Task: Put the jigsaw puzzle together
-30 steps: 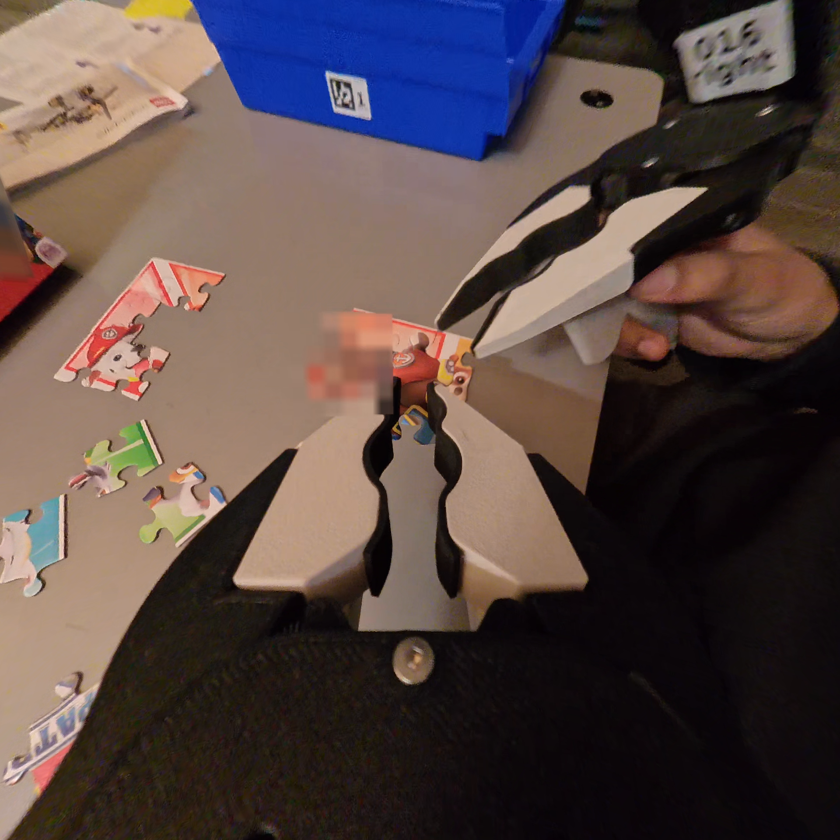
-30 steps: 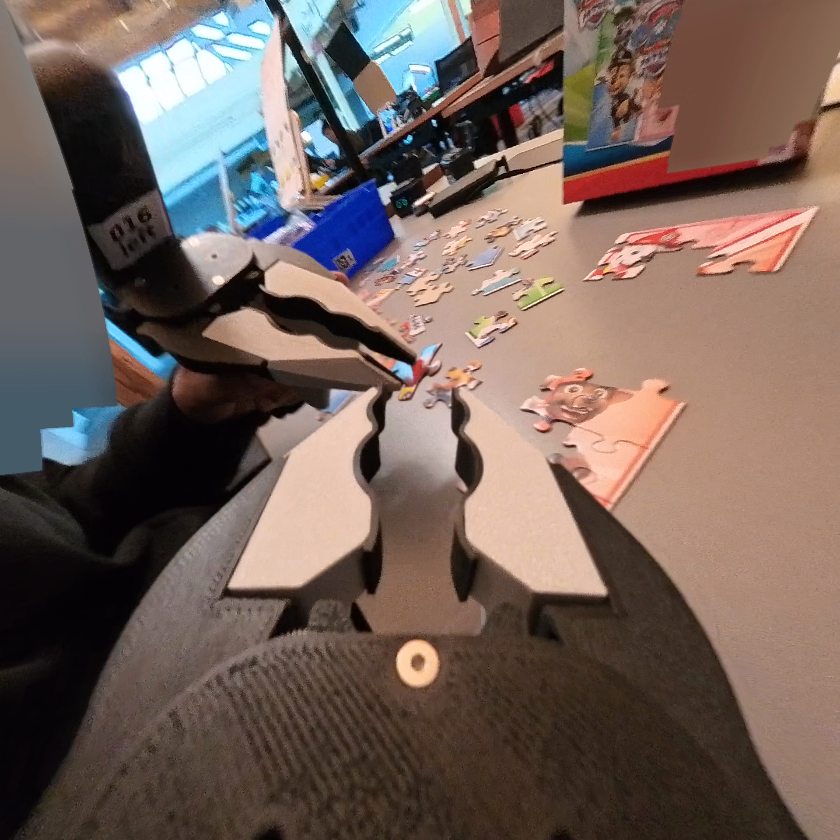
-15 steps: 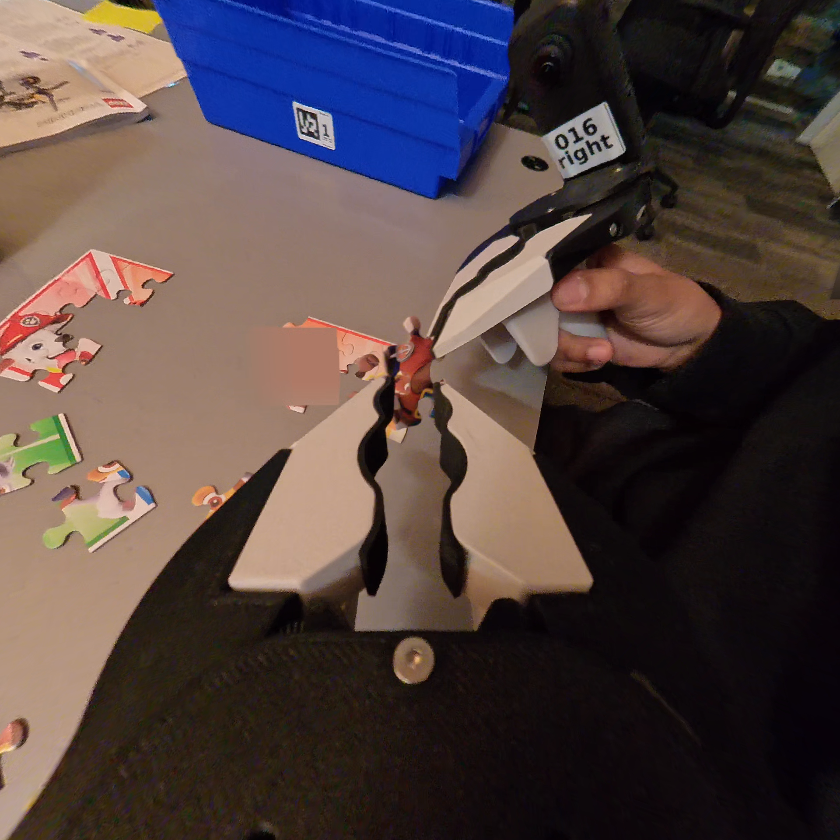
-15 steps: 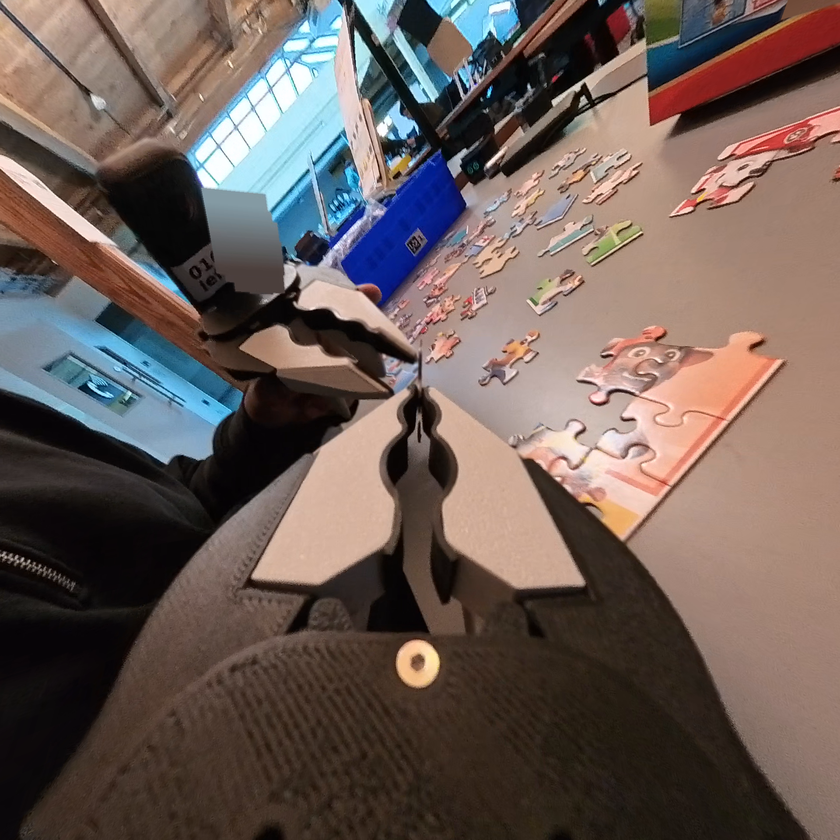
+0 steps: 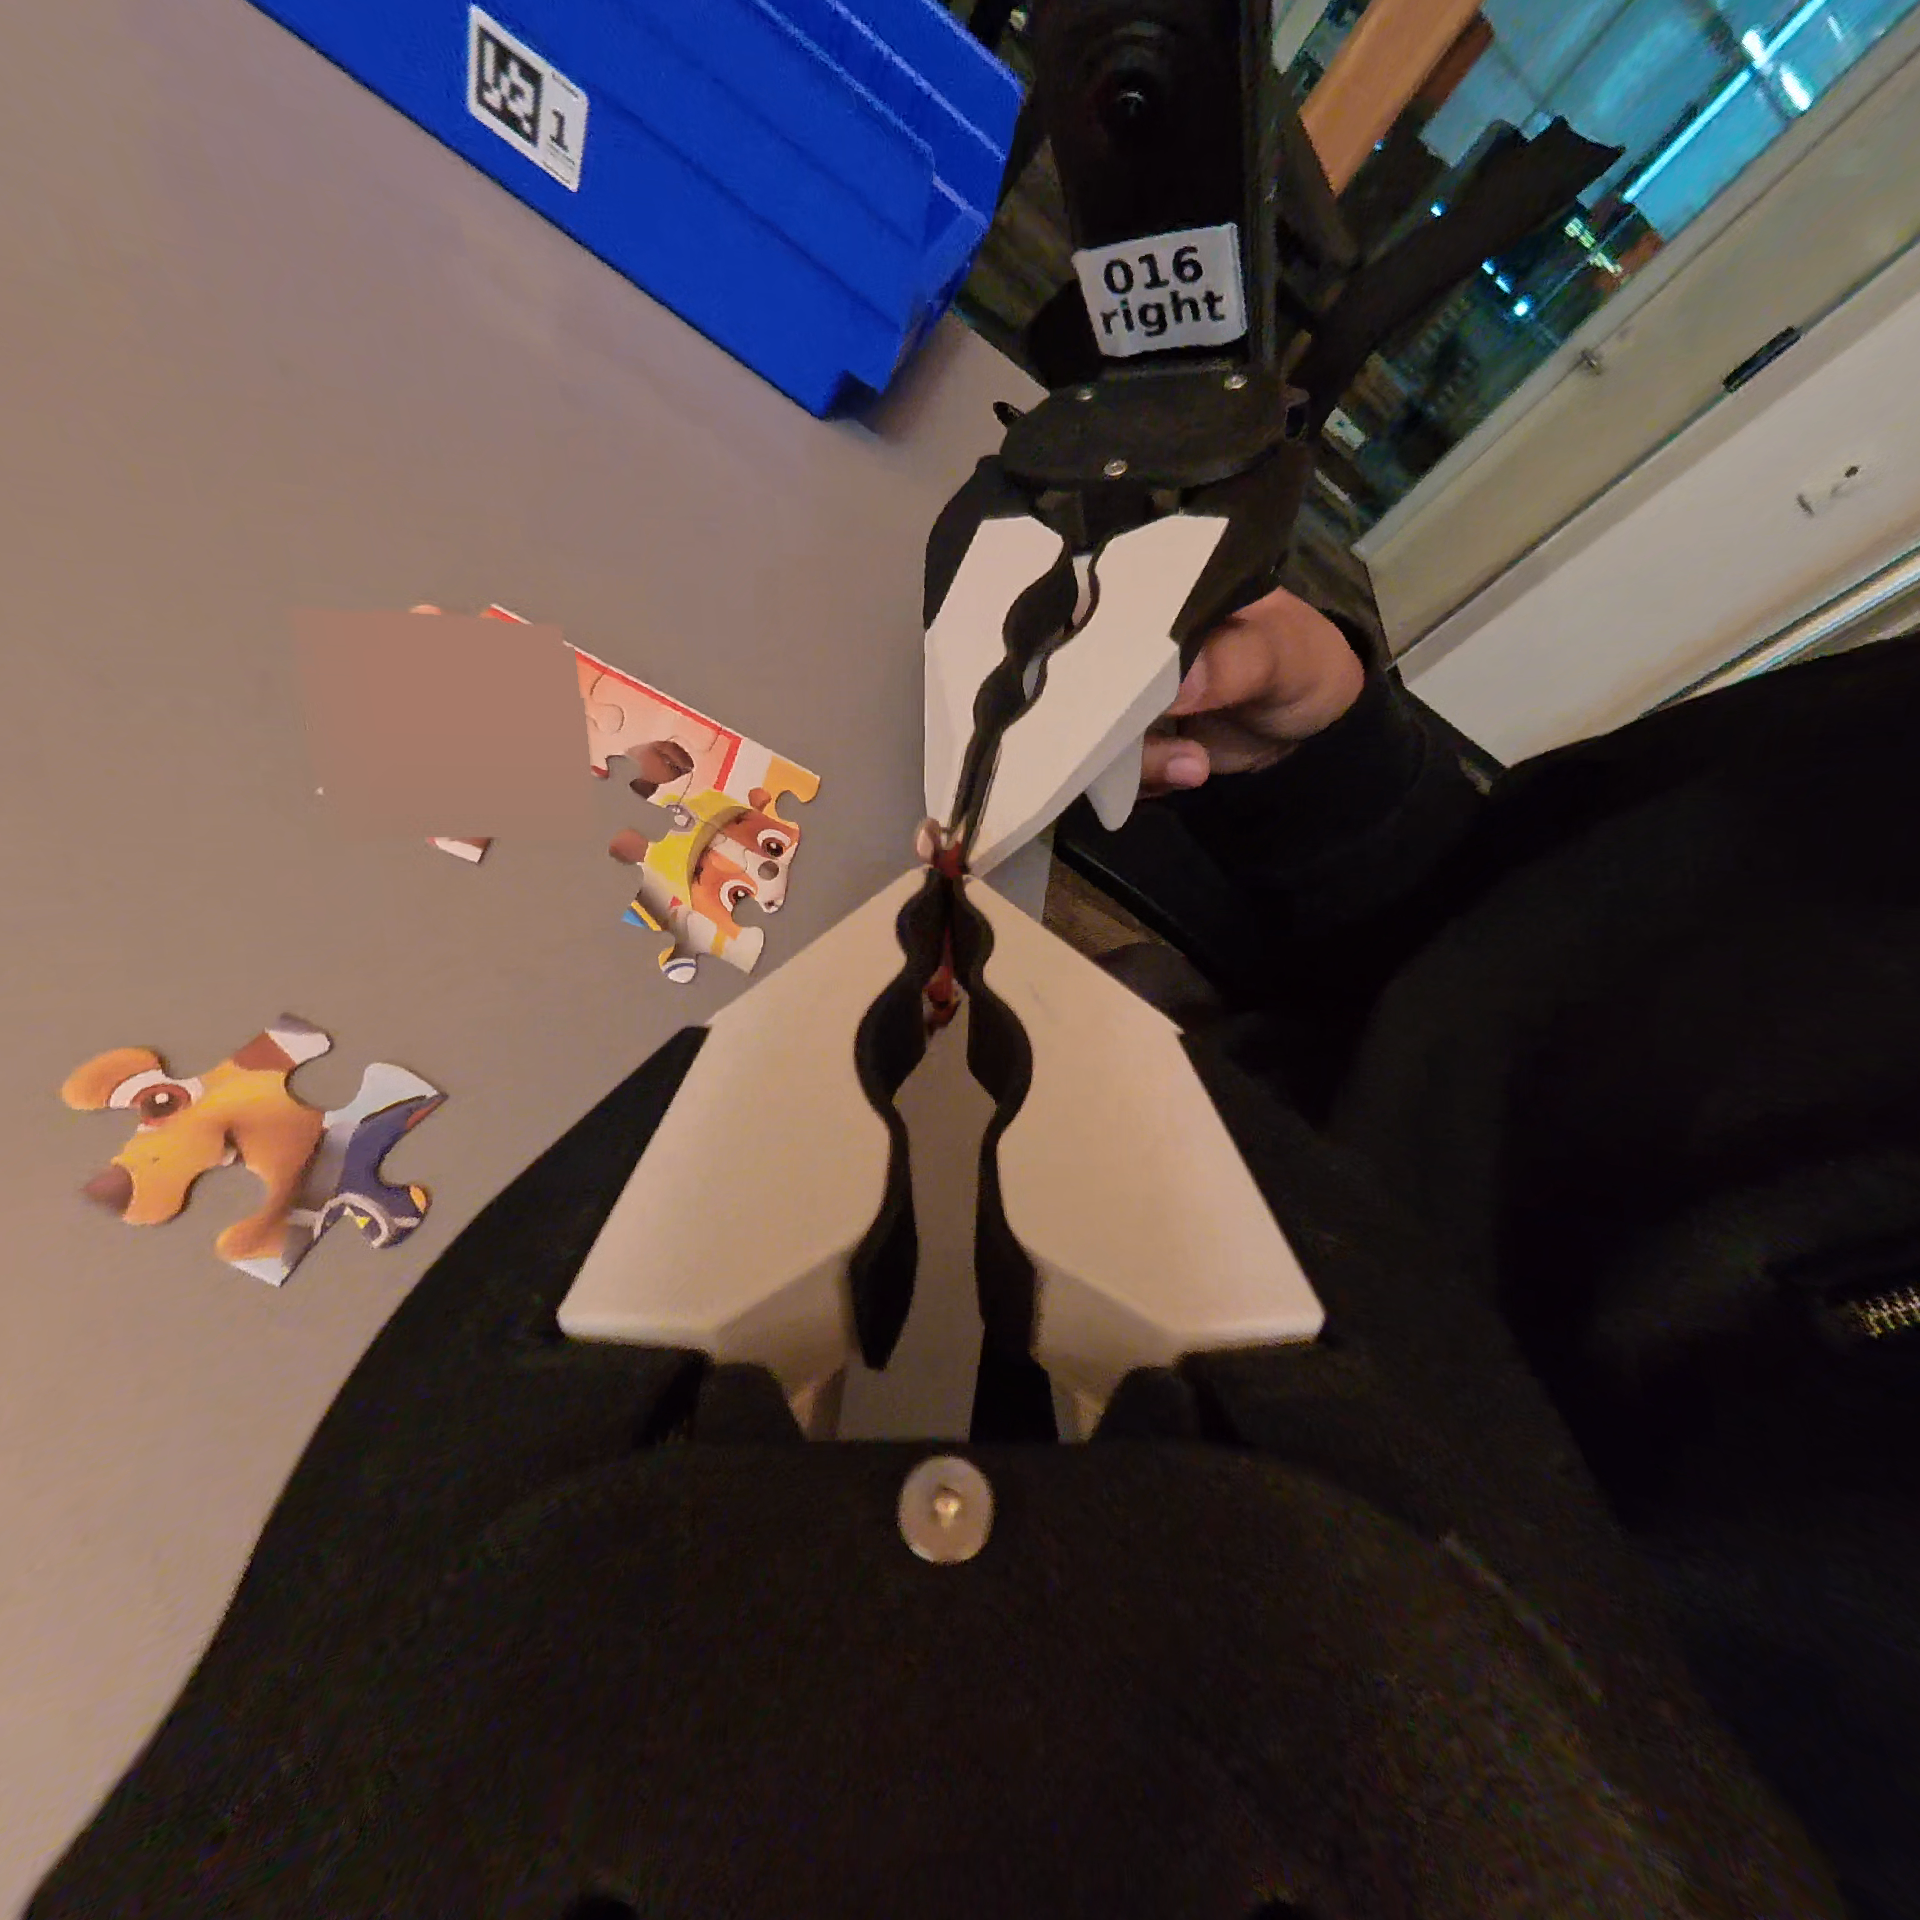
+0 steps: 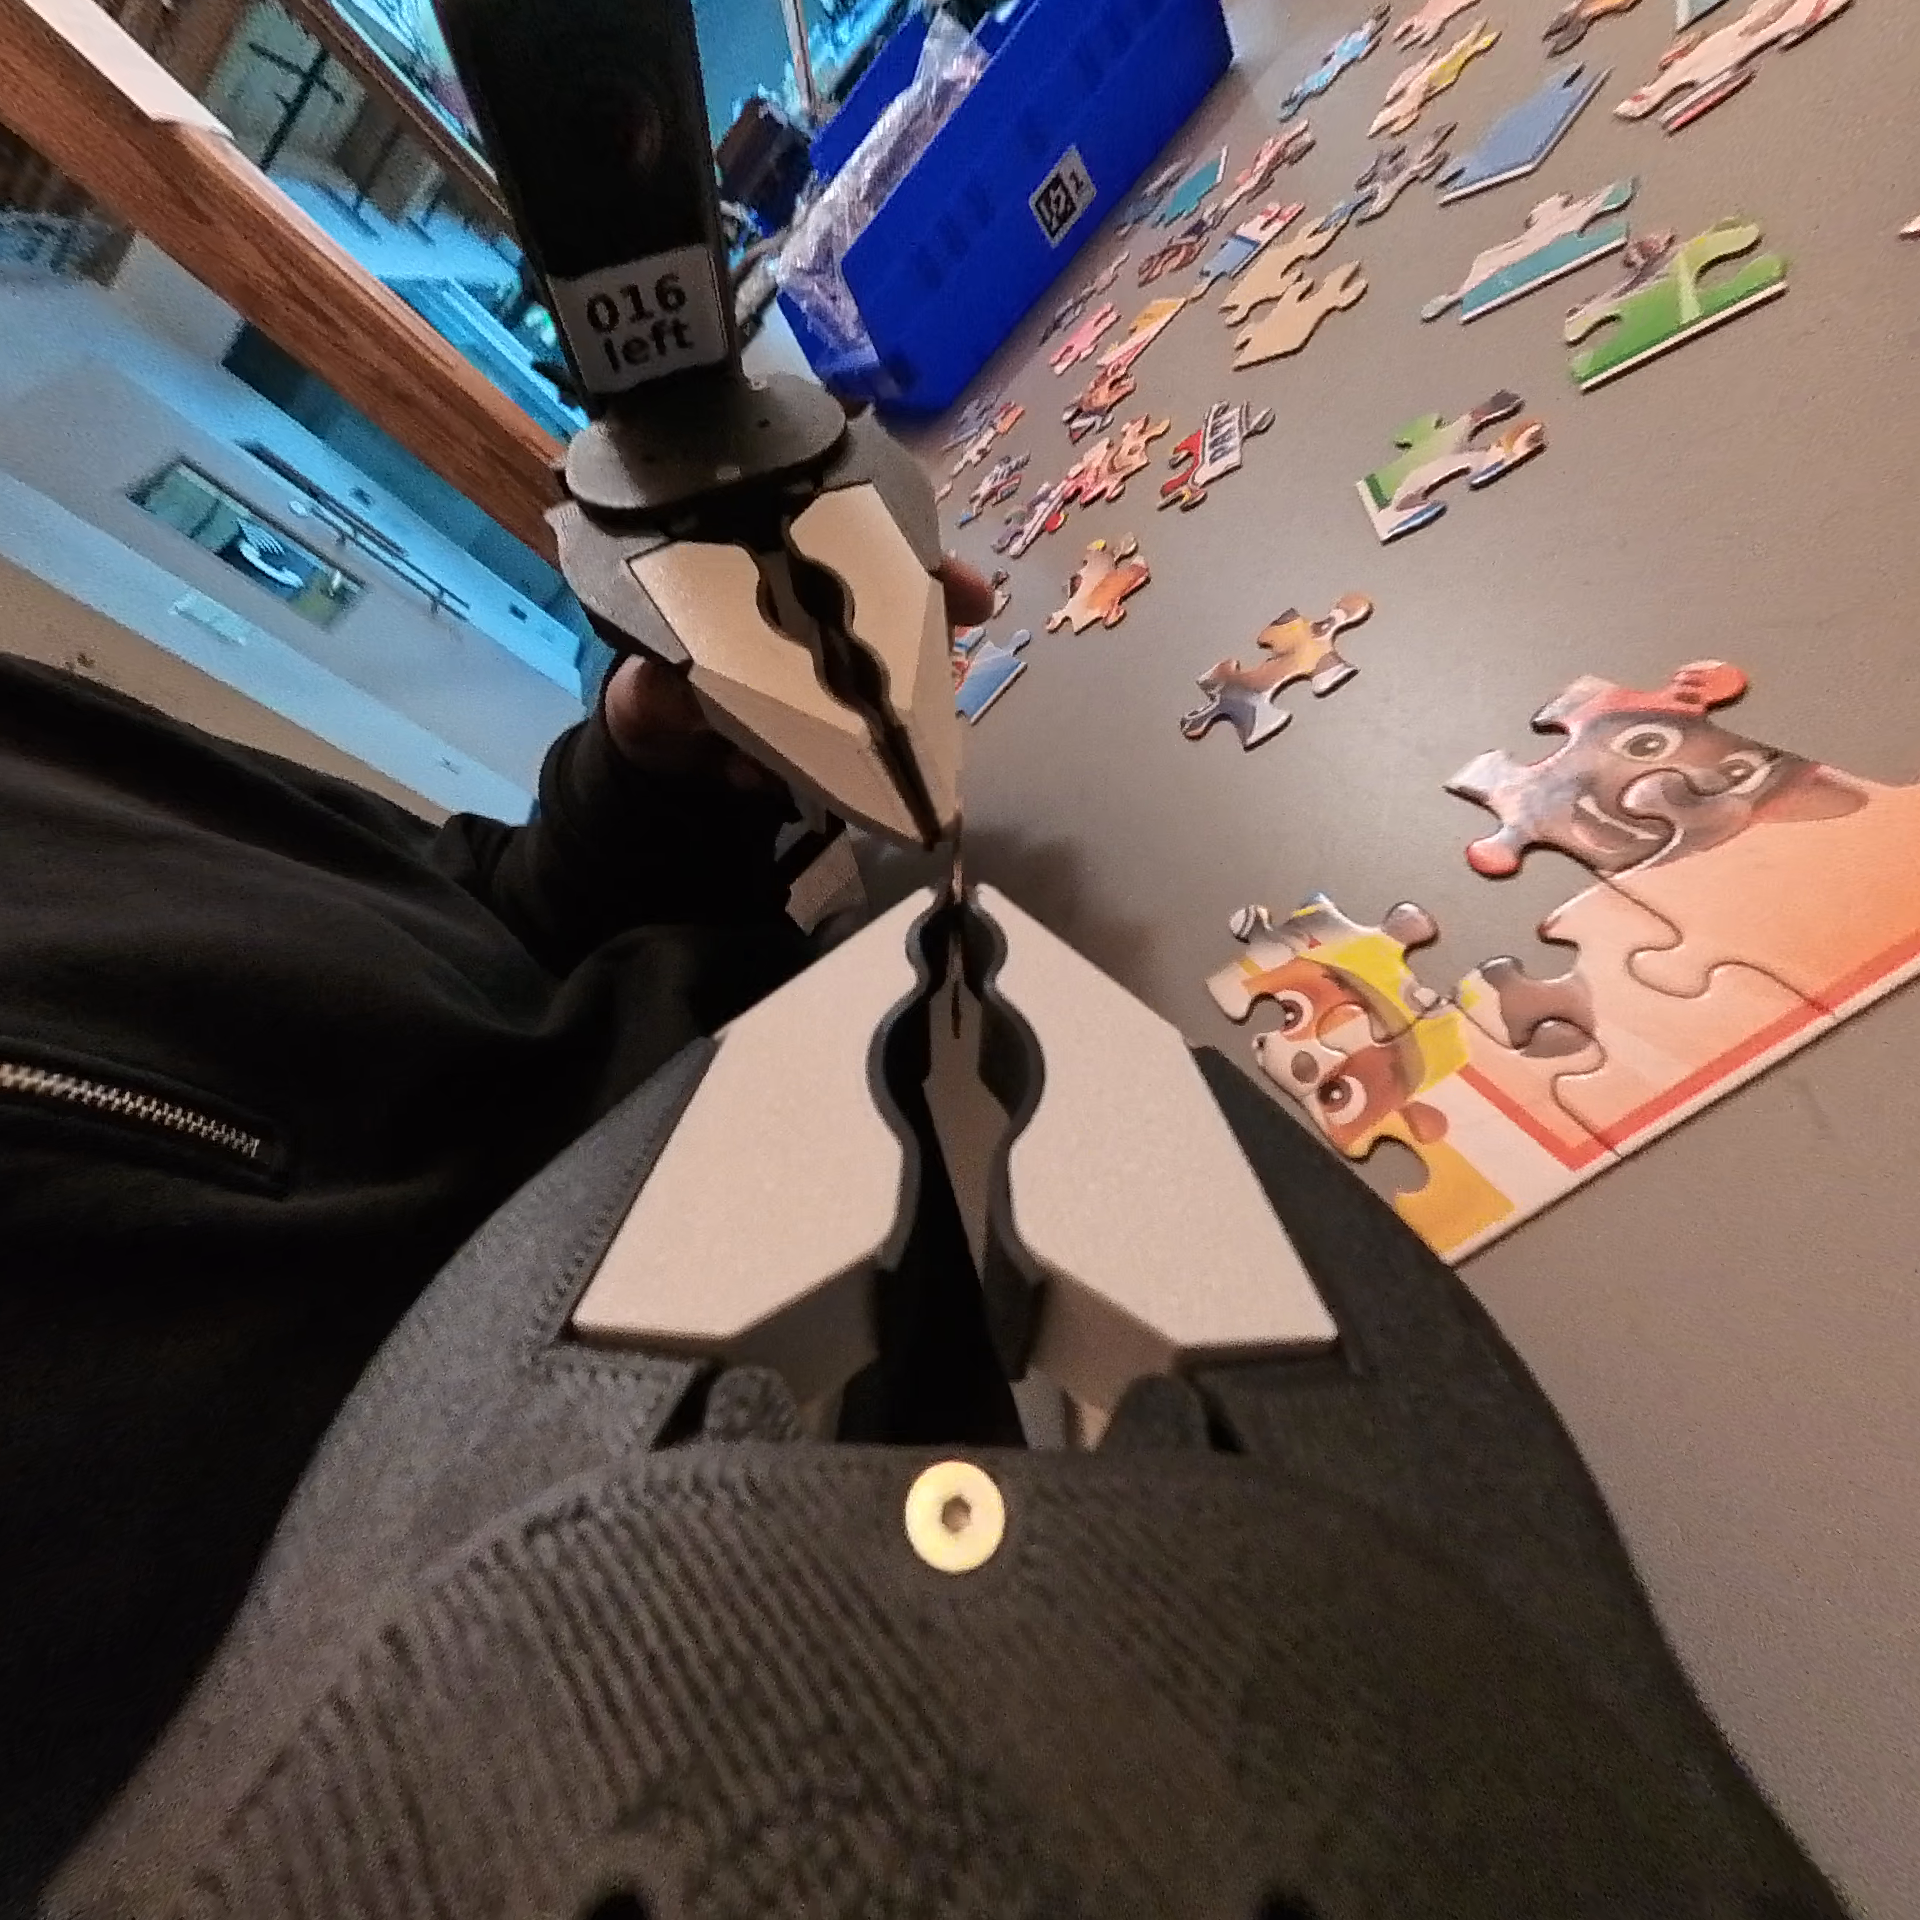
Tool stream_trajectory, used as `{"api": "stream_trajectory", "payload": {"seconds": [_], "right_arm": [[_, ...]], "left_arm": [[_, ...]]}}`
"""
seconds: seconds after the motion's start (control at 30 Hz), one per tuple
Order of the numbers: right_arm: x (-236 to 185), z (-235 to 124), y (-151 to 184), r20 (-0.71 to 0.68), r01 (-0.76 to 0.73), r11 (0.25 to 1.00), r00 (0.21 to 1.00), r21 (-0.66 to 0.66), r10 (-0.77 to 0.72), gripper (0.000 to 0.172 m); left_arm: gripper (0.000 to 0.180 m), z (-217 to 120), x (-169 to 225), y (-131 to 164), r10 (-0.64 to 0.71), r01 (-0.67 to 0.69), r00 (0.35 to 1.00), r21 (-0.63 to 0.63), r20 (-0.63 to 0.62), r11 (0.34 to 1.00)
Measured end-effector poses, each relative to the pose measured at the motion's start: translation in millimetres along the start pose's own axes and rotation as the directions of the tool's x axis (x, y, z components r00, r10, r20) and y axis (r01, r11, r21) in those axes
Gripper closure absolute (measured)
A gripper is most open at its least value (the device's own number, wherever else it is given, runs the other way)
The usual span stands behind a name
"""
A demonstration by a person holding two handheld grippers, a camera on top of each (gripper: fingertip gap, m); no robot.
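Since half a second earlier, both hand-held grippers have been raised and turned tip to tip above the grey surface, and the left hand-held gripper, then parted around the piece, is now closed on it. A small, flat cardboard jigsaw piece printed mostly in red is held edge-on between the two: the left hand-held gripper's black pads are pressed against its faces, while the right hand-held gripper is likewise closed on the same thin piece, seen as a dark sliver in its own view.

Just beside the tips, on the surface, a partly assembled section of puzzle with an orange-and-yellow cartoon dog is laid flat; a loose orange dog piece lies nearer the left edge, and a blue plastic bin stands farther back. Many loose pieces are scattered beyond.

The piece is judged light, thin and fairly stiff, yet easily bent or creased at its tabs; it is best gripped across its flat faces near the middle, clear of the knobs.
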State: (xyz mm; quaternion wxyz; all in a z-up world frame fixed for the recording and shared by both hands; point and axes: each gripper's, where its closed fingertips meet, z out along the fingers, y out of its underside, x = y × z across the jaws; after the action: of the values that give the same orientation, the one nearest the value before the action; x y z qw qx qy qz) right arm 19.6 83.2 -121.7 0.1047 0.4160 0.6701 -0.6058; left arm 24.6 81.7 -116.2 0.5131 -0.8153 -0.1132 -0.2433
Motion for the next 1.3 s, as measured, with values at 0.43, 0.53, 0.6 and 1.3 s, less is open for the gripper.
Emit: {"api": "stream_trajectory", "payload": {"seconds": [0.43, 0.53, 0.6, 1.3], "right_arm": [[23, -38, 1, -0.155, 0.013, 0.996, 0.988, 0.09, 0.001, 0.172], [20, -45, -3, -0.129, -0.006, 0.988, 0.991, 0.151, 0.025, 0.172], [17, -45, -6, -0.097, -0.029, 0.981, 0.994, 0.192, 0.048, 0.172], [12, -38, -22, 0.103, -0.211, 0.919, 0.977, 0.333, 0.187, 0.171]], "left_arm": [[0.18, -1, -4, 2, -0.065, 0.066, 0.998, 0.046, -0.014, 0.997], [0.175, 4, -4, 4, -0.055, 0.055, 0.998, 0.028, -0.002, 0.998], [0.167, 9, -4, 5, -0.051, 0.05, 0.999, 0.021, 0.005, 0.999], [0.18, 25, 4, -6, -0.197, 0.219, 0.963, 0.106, -0.185, 0.97]]}}
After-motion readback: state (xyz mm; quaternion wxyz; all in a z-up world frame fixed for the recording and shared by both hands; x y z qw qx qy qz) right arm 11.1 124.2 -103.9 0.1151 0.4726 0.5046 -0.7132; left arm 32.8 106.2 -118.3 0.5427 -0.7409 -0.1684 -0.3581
